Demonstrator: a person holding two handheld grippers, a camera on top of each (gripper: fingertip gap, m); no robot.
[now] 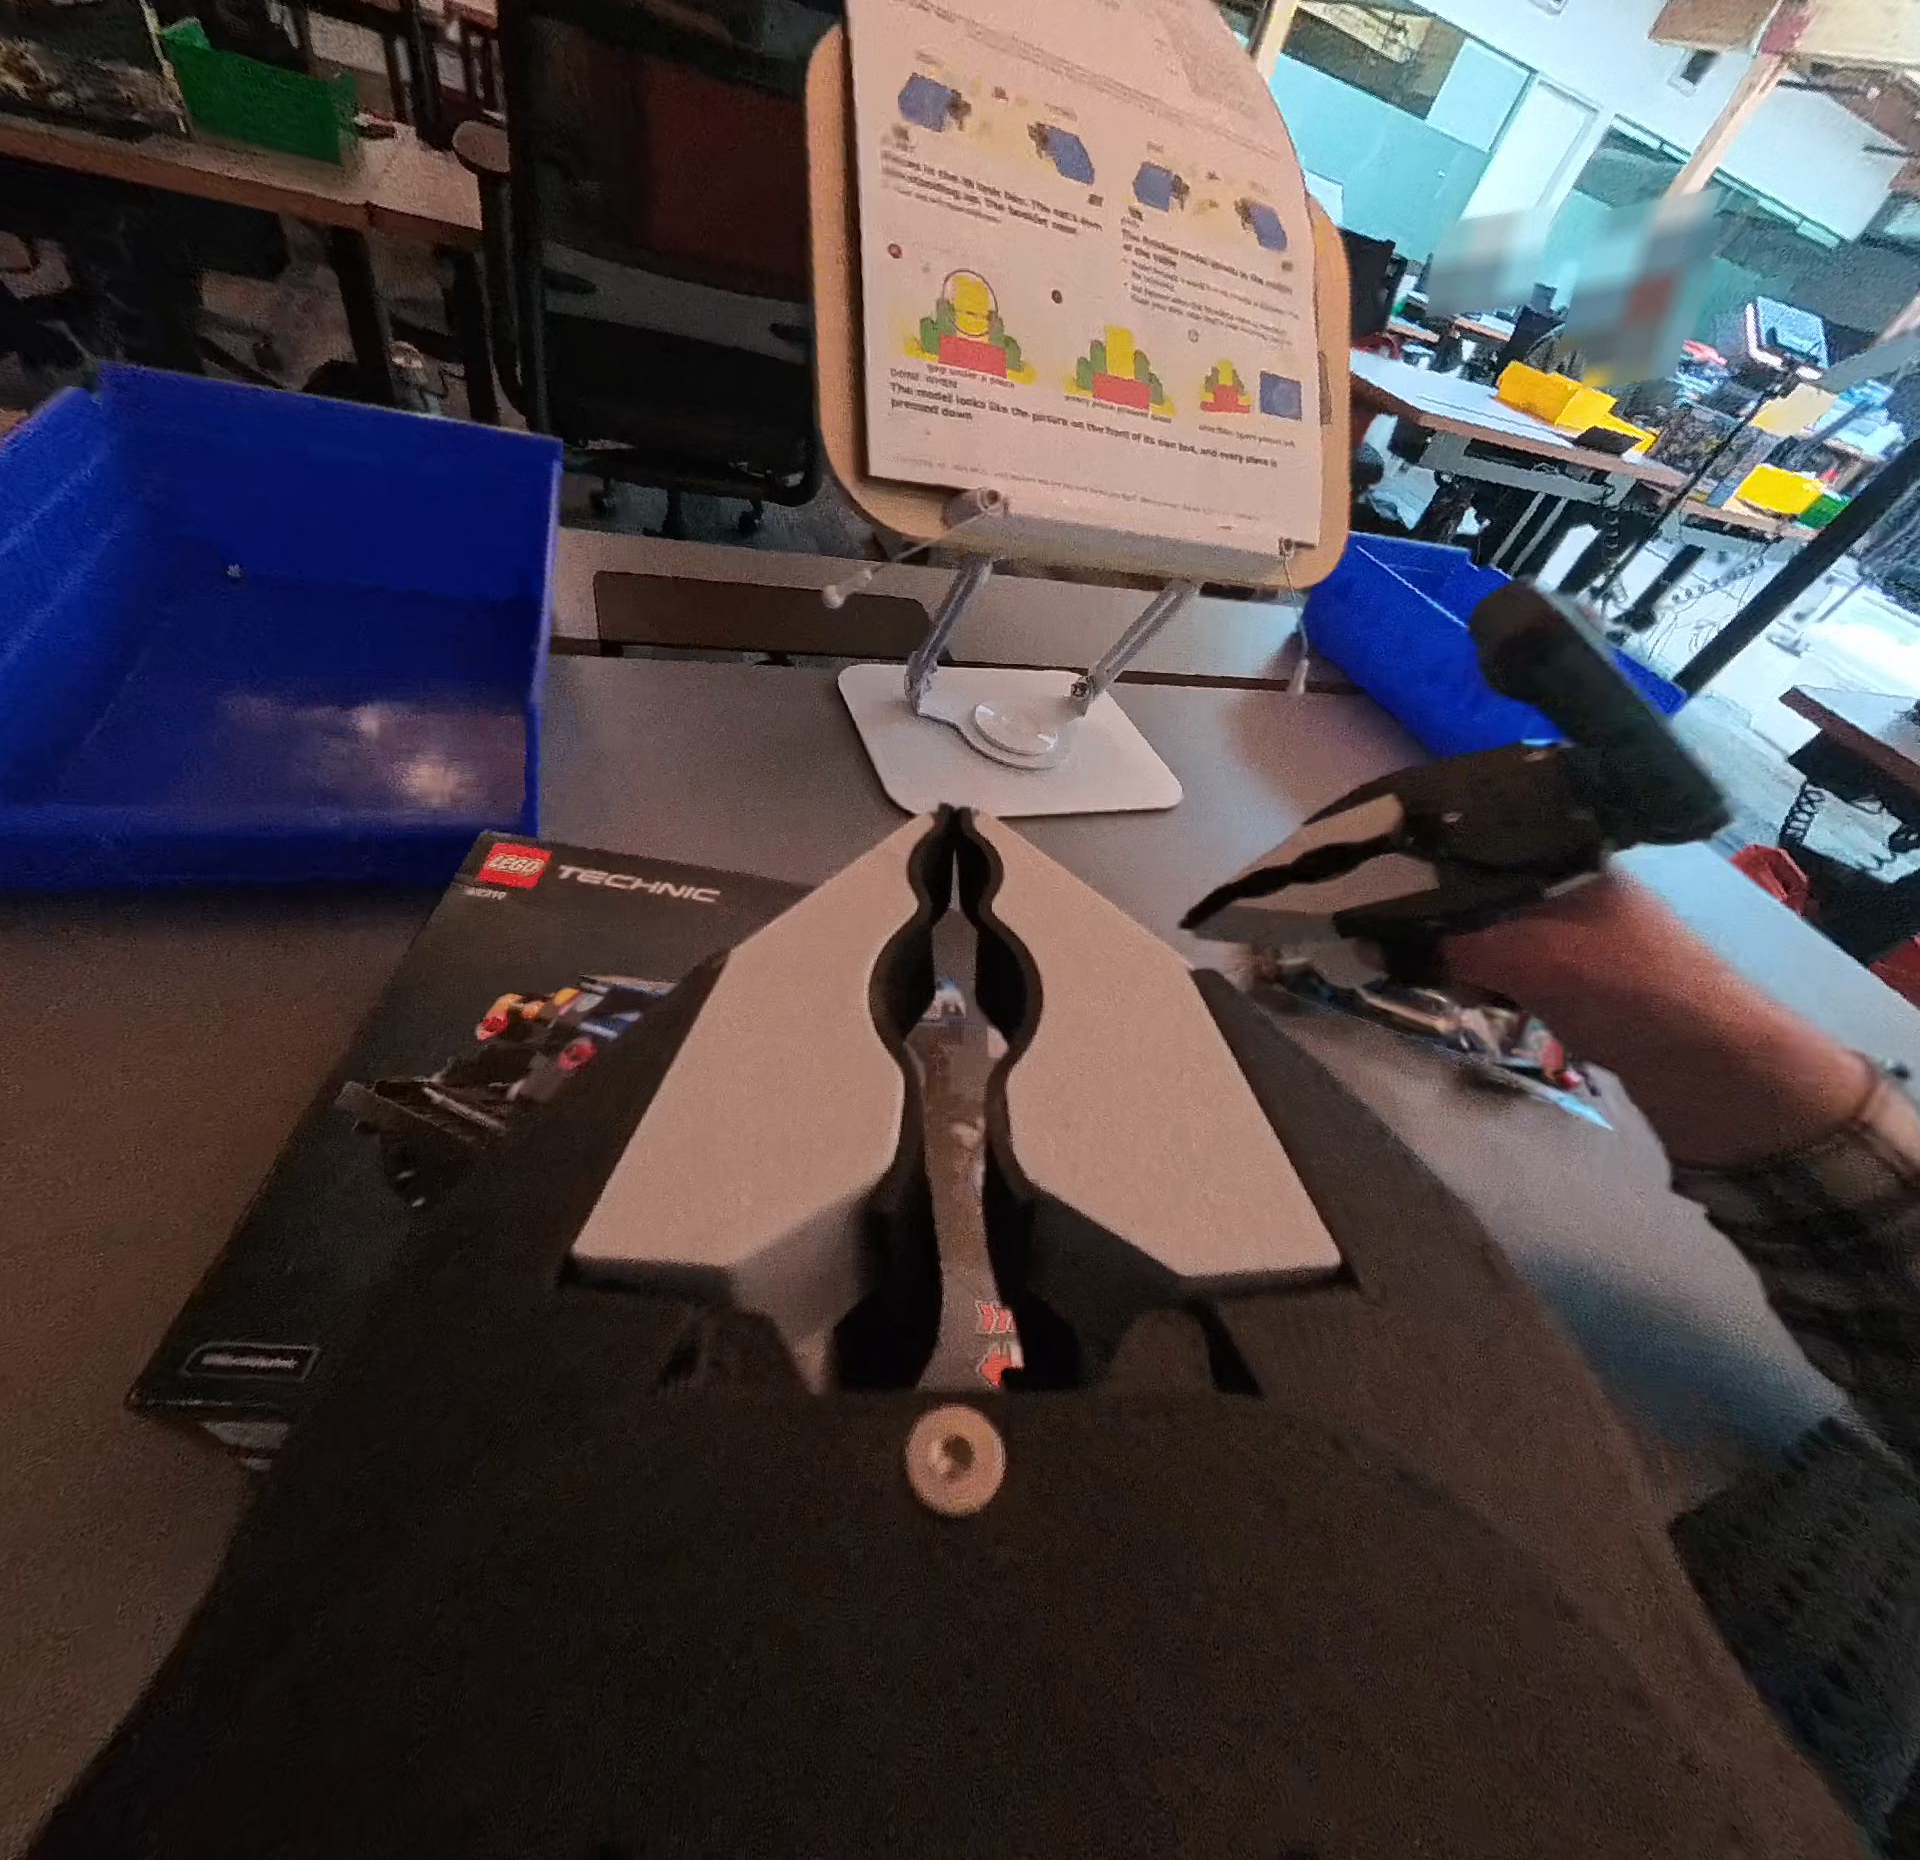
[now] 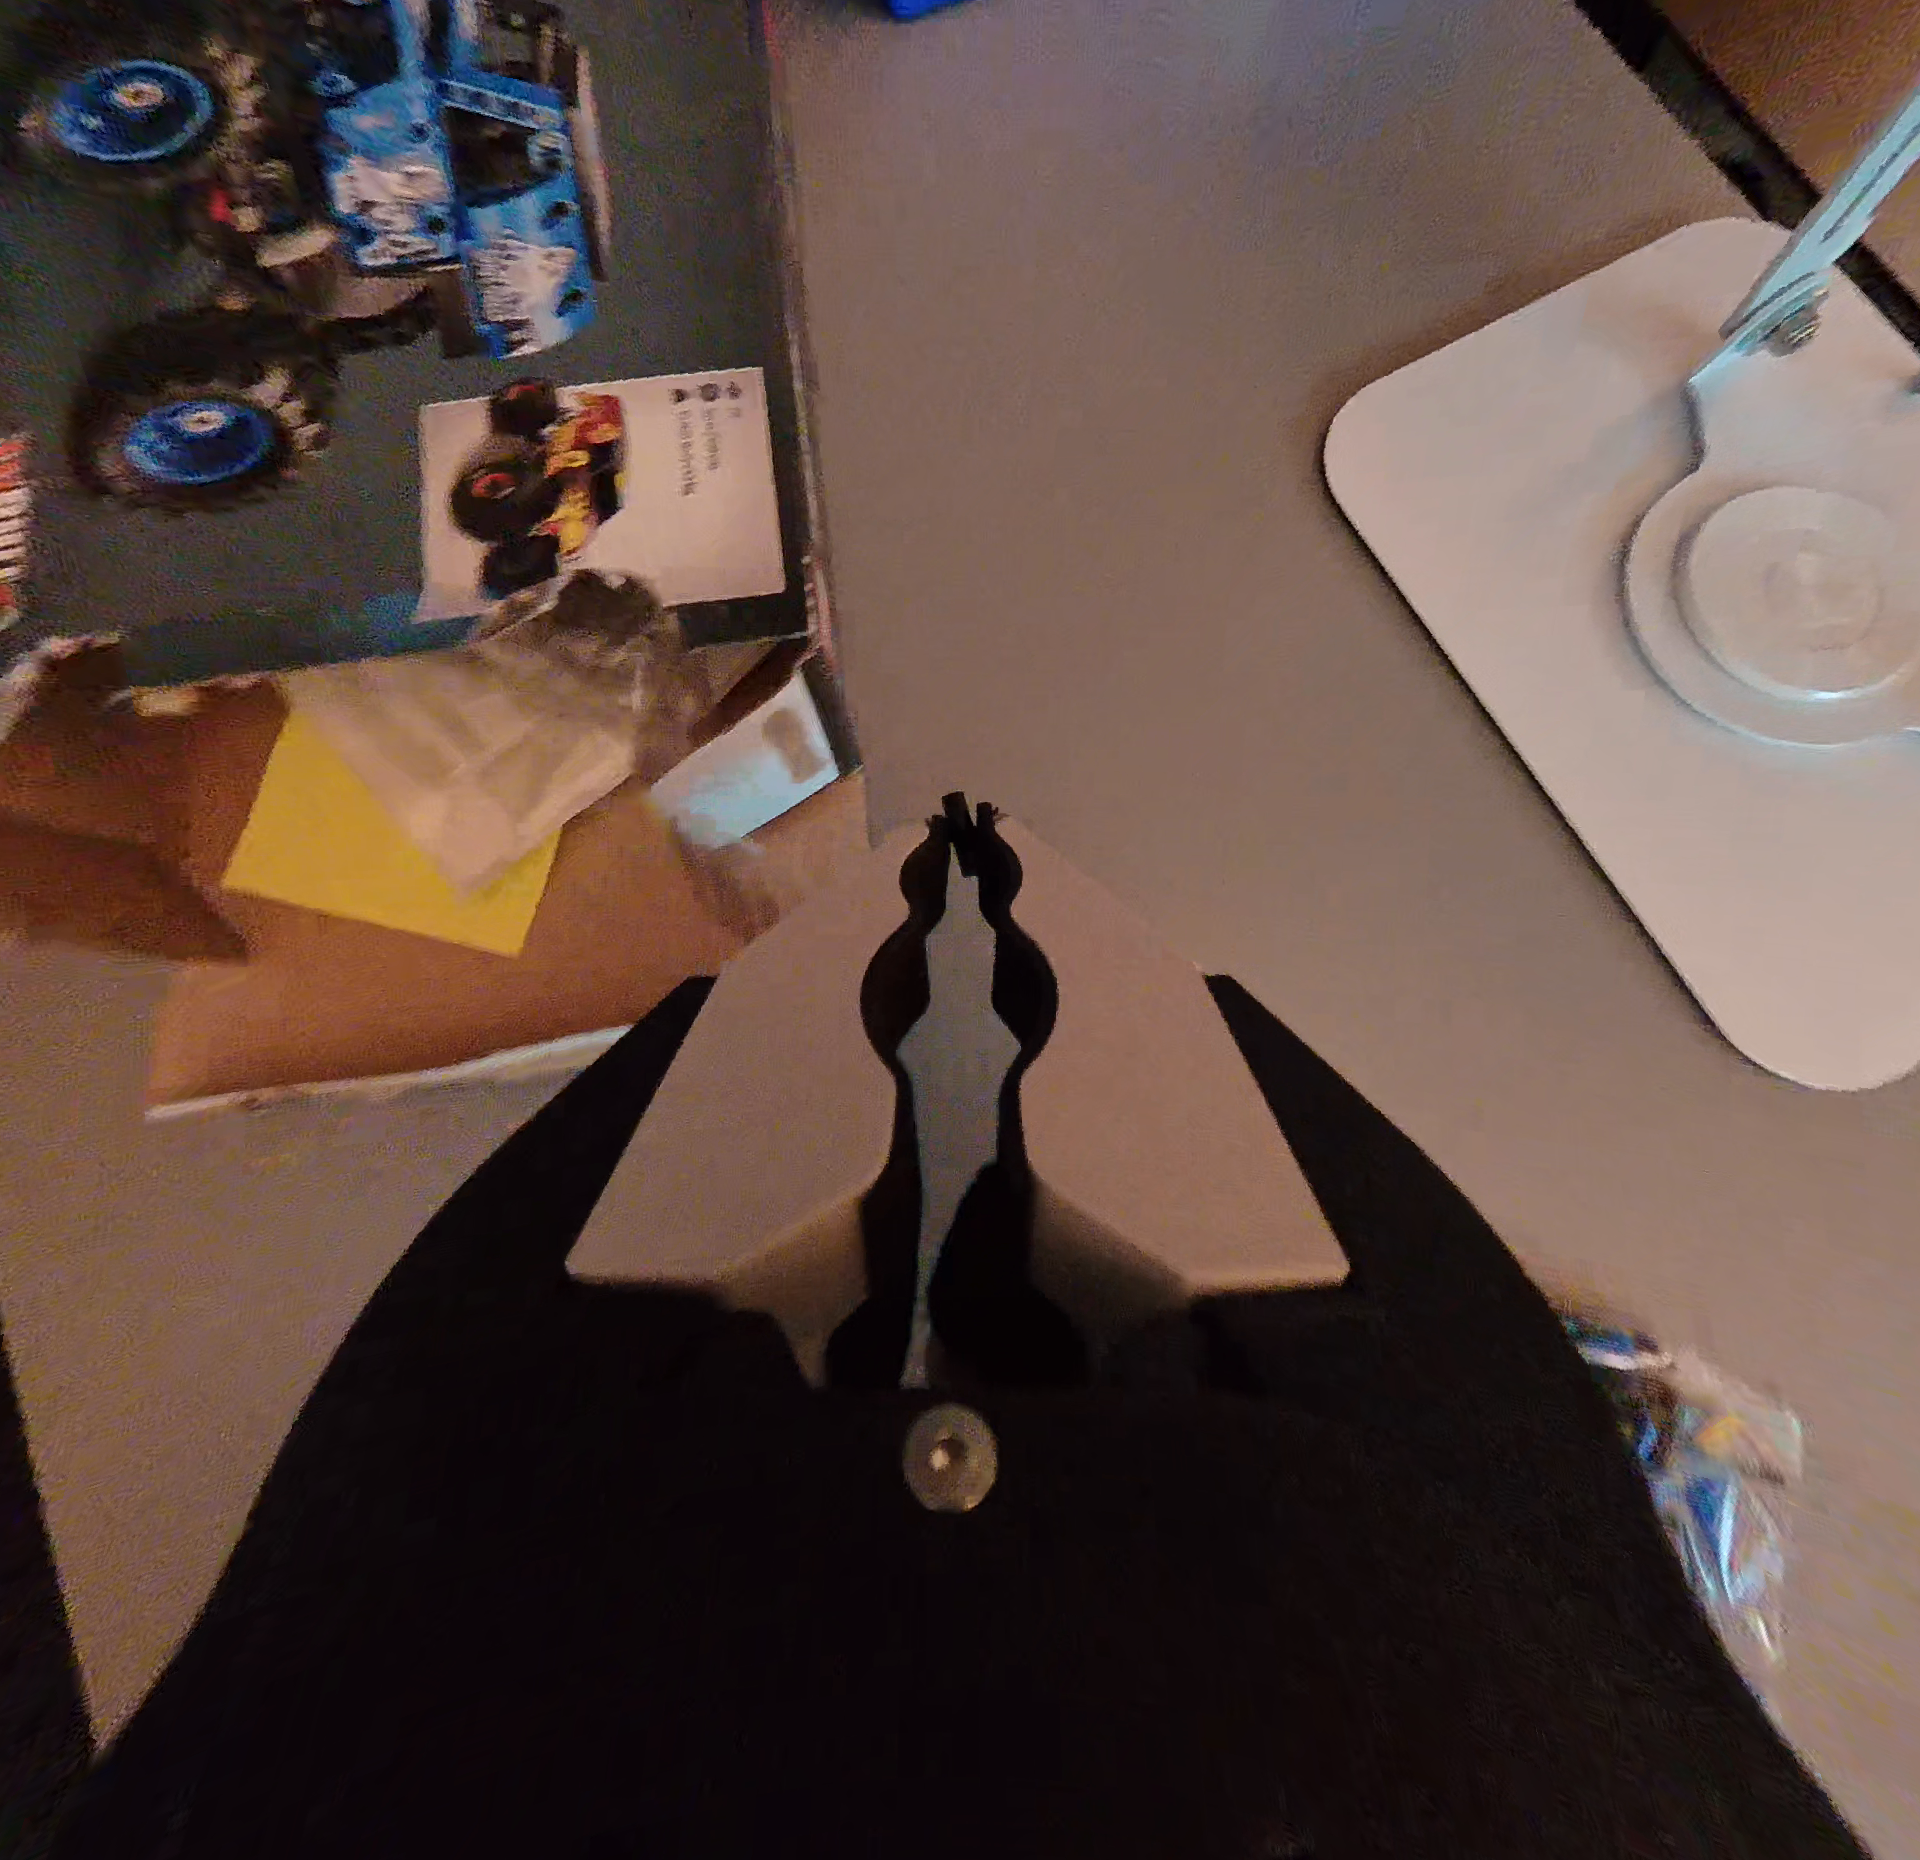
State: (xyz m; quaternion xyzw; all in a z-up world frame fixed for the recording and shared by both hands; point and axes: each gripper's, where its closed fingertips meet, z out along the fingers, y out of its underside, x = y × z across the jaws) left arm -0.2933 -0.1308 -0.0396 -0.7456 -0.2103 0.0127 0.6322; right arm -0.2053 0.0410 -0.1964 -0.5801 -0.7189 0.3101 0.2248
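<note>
Here the right hand-held gripper (image 2: pixel 964 831) pinches a small black peg (image 2: pixel 958 823) at its tips, above the grey tabletop (image 2: pixel 1091 460); the left hand-held gripper (image 1: pixel 954 842), clenched empty, hangs over a dark toy-truck box (image 1: pixel 436 1062).

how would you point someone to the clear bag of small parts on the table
Start at the white base plate of the document stand on the grey table. Nearer than it, to the right of the right claw, lies the clear plastic bag. Unlike the flat toy box opposite, it is crinkled and shiny, with small coloured pieces inside.
</note>
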